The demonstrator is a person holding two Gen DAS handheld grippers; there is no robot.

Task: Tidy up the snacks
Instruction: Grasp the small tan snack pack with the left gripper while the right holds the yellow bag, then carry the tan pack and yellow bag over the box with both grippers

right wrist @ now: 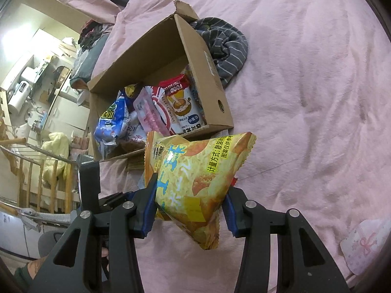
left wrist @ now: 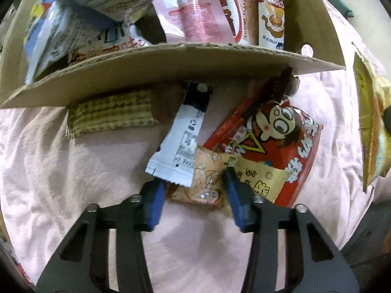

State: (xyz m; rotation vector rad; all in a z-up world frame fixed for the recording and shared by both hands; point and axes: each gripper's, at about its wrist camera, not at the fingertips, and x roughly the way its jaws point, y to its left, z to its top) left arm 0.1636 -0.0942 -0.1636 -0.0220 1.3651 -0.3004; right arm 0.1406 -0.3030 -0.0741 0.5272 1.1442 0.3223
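Note:
A cardboard box (left wrist: 171,66) with several snack packs inside sits on the pink bed sheet; it also shows in the right wrist view (right wrist: 210,73). In front of it lie a white and black sachet (left wrist: 180,141), a beige cartoon packet (left wrist: 210,183), a red cartoon bag (left wrist: 276,134) and a checked tan packet (left wrist: 110,114). My left gripper (left wrist: 193,183) is open, low over the beige packet, its fingers either side of it. My right gripper (right wrist: 190,195) is shut on a yellow chip bag (right wrist: 193,180) and holds it above the sheet, just short of the box.
The yellow bag shows at the right edge of the left wrist view (left wrist: 371,127). A grey striped cloth (right wrist: 224,46) lies behind the box. A pink patterned packet (right wrist: 364,246) lies at the lower right. The bed's left edge drops to a cluttered room.

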